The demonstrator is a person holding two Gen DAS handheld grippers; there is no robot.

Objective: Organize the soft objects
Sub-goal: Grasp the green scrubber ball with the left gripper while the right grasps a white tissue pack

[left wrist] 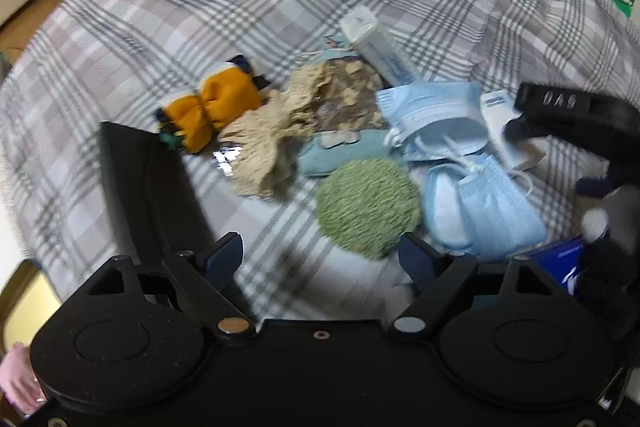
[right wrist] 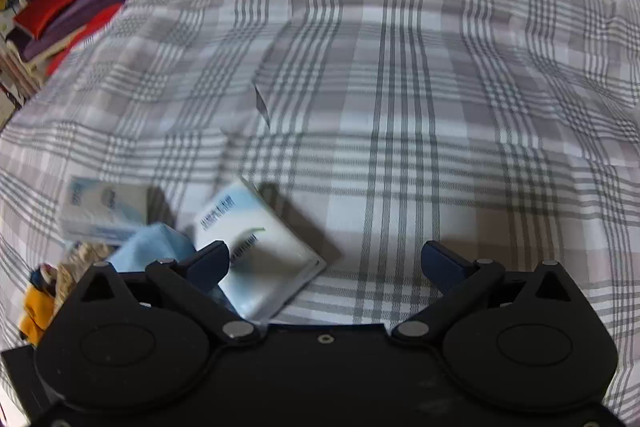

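Left wrist view: the left gripper (left wrist: 320, 255), fingers spread and empty, hovers just near of a round green fuzzy pad (left wrist: 366, 205), part of a soft clutter with pale blue face masks (left wrist: 468, 183) to its right and an orange cloth bundle (left wrist: 212, 109) far left on the grey plaid bedspread (left wrist: 240, 15). Judged step: approach before a first pick; next, advance and close on the pad. Right wrist view: the right gripper (right wrist: 325, 265), also spread, holds nothing; a white-blue tissue packet (right wrist: 256, 255) lies by its left finger.
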